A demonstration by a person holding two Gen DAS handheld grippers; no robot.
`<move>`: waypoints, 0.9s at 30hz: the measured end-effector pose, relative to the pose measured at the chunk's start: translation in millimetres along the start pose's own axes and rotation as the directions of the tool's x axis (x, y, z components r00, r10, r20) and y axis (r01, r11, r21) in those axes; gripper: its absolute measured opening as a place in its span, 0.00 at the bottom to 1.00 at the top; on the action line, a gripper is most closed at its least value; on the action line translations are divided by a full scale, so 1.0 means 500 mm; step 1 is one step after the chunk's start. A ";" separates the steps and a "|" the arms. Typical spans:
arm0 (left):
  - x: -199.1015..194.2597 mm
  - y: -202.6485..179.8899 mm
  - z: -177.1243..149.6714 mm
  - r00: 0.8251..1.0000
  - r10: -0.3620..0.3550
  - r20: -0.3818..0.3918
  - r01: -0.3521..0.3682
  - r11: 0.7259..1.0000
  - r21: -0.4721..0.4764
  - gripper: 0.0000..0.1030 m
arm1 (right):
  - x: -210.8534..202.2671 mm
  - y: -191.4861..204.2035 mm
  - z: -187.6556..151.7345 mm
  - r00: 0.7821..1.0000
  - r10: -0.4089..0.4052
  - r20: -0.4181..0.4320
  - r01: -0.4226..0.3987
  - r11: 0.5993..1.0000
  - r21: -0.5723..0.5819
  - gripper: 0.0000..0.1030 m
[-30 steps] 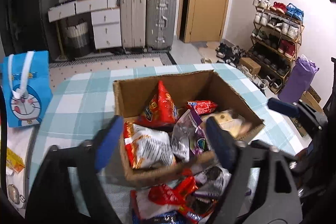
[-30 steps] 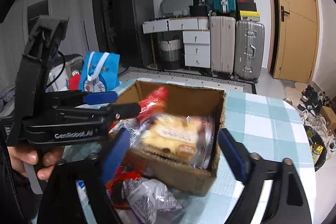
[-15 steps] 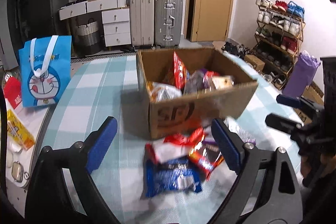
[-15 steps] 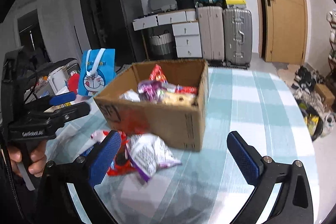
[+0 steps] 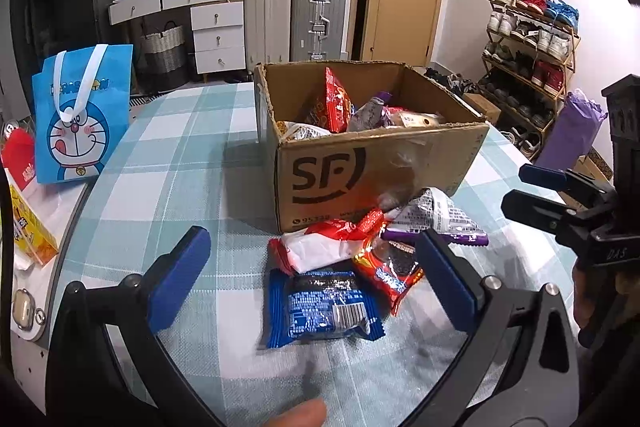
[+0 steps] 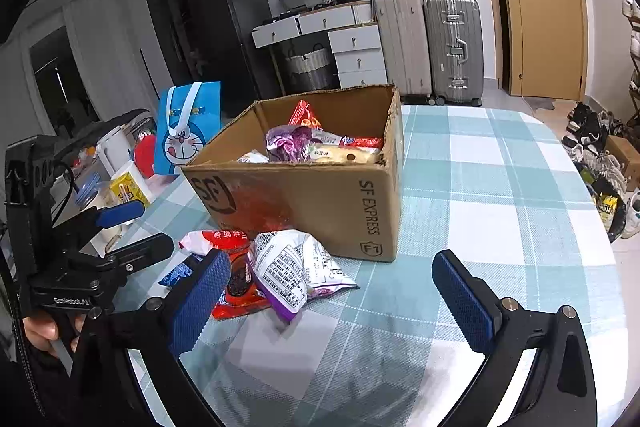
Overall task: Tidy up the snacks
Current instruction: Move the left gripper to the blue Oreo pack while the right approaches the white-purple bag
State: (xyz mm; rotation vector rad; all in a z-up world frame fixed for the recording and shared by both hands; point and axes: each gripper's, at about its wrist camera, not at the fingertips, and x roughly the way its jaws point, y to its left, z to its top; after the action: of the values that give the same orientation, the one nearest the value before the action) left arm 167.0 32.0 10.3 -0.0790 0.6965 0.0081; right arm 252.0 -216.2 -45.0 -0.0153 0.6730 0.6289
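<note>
A cardboard SF box [image 5: 360,167] [image 6: 320,195] on the checked table holds several snack packets. Loose packets lie in front of it: a blue one [image 5: 320,307], a red and white one [image 5: 320,247], a red one [image 5: 388,271] and a white and purple one [image 5: 436,215] [image 6: 292,267]. My left gripper [image 5: 316,279] is open and empty, low over the blue packet. My right gripper [image 6: 340,299] is open and empty, just right of the loose packets. Each gripper shows at the edge of the other's view.
A blue Doraemon bag [image 5: 80,115] stands at the table's left. A yellow carton [image 5: 28,231] and small items lie beside it. Suitcases [image 5: 296,19], drawers and a door are behind. A shoe rack [image 5: 528,43] stands at the right.
Both grippers have pulled back from over the box and dropped lower. A bread packet that hung between the right fingers a second ago now lies in the box.
</note>
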 end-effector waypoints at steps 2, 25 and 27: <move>-0.001 0.002 -0.001 1.000 -0.002 -0.012 0.002 1.000 0.004 0.99 | 0.004 0.004 -0.001 1.000 0.007 -0.008 -0.007 1.000 -0.002 0.99; 0.087 0.013 -0.067 0.980 -0.025 -0.196 0.022 1.000 -0.020 0.99 | 0.052 0.005 -0.023 0.995 -0.009 -0.098 0.010 1.000 0.011 1.00; 0.094 0.018 -0.068 0.978 -0.026 -0.205 0.021 0.999 -0.029 0.99 | 0.055 0.003 -0.025 0.995 -0.009 -0.103 0.010 1.000 0.012 0.99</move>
State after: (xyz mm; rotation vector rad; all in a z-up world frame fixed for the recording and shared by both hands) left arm 180.9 37.4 -46.2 -0.1149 0.9021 -0.0136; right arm 260.5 -202.8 -70.5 -0.0393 0.7761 0.6178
